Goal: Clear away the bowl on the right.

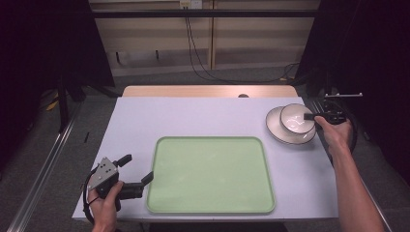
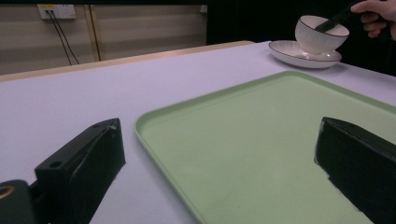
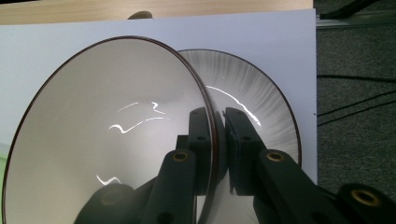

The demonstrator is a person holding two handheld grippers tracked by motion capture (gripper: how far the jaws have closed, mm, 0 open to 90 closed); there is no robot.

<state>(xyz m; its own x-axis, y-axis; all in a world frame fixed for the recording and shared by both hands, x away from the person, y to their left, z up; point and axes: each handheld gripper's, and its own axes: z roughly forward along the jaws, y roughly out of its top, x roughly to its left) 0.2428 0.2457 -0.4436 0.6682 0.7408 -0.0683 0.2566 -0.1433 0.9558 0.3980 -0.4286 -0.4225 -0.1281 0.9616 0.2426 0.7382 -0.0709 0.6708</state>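
Note:
A white bowl (image 1: 296, 119) with a dark rim sits on a white plate (image 1: 273, 123) at the table's far right. My right gripper (image 1: 309, 116) is shut on the bowl's rim, one jaw inside the bowl and one outside. In the right gripper view the bowl (image 3: 107, 130) is close in front, with the plate (image 3: 261, 102) behind it. A pale green tray (image 1: 210, 175) lies in the middle of the table. My left gripper (image 1: 137, 169) stands open at the tray's left edge, holding nothing. In the left gripper view the tray (image 2: 261, 149) runs between the jaws, and the bowl (image 2: 321, 35) stands far off.
The table is covered by a light lilac mat (image 1: 193, 118). A wooden strip (image 1: 208, 91) runs along its far edge. Cables (image 1: 198, 58) hang down the back wall. Metal rails (image 1: 43, 159) flank the table on both sides.

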